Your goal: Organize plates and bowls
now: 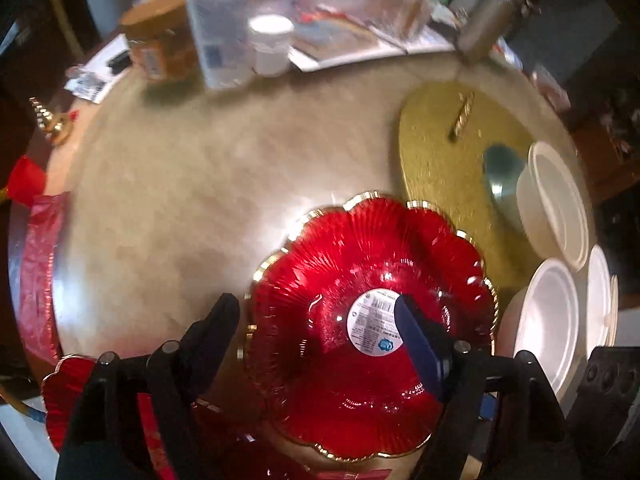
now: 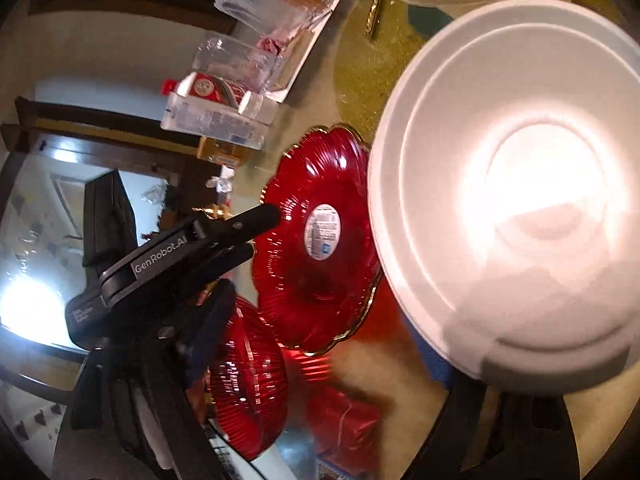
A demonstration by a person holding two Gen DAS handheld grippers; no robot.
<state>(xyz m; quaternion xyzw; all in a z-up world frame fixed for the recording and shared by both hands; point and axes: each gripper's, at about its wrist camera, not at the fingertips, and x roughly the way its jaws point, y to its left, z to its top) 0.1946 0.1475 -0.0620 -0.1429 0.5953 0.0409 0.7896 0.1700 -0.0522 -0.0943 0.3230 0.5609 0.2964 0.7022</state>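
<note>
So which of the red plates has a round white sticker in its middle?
The big flower-shaped red plate under the left gripper, gold-edged. The other red plate, nearer the table's edge, shows no sticker.

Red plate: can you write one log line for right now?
left gripper: open, straddling red plate rim | right gripper: white bowl between fingers | table

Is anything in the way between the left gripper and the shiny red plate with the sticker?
Nothing visible blocks it. The left gripper hangs right over the red plate, one finger outside the rim and the other above the sticker. Its jaws are open around the plate's edge.
</note>
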